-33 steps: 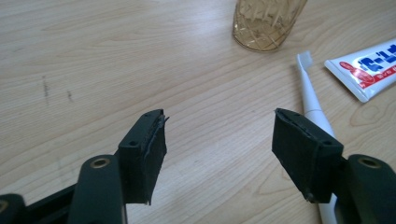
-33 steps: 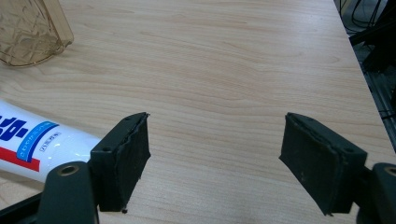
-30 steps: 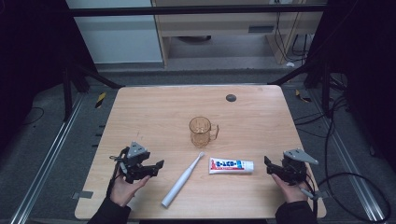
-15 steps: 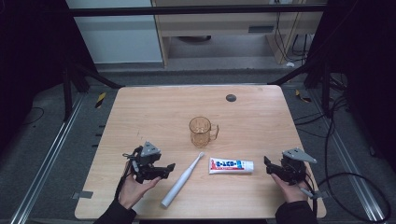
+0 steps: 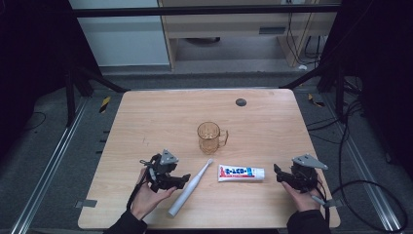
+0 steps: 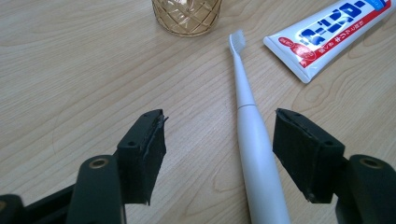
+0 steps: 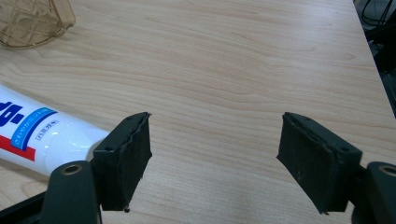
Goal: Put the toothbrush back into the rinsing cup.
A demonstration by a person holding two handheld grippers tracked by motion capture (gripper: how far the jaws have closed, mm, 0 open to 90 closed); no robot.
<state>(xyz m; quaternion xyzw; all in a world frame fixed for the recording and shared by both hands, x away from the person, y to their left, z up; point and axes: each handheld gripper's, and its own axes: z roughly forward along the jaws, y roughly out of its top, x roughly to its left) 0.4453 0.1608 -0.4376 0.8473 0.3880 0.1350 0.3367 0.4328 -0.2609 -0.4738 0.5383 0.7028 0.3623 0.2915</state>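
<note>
Spread wide are both grippers' jaws: the left gripper is held astride the toothbrush handle, the right gripper just beside the toothpaste tube. Bare table is seen beyond. The cup is cut off.

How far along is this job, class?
Nothing looks done: the toothbrush and toothpaste lie flat beside the empty cup. In hand: the left gripper, open, sits at the toothbrush handle. The right gripper is open near the toothpaste. All lifting is left.
</note>
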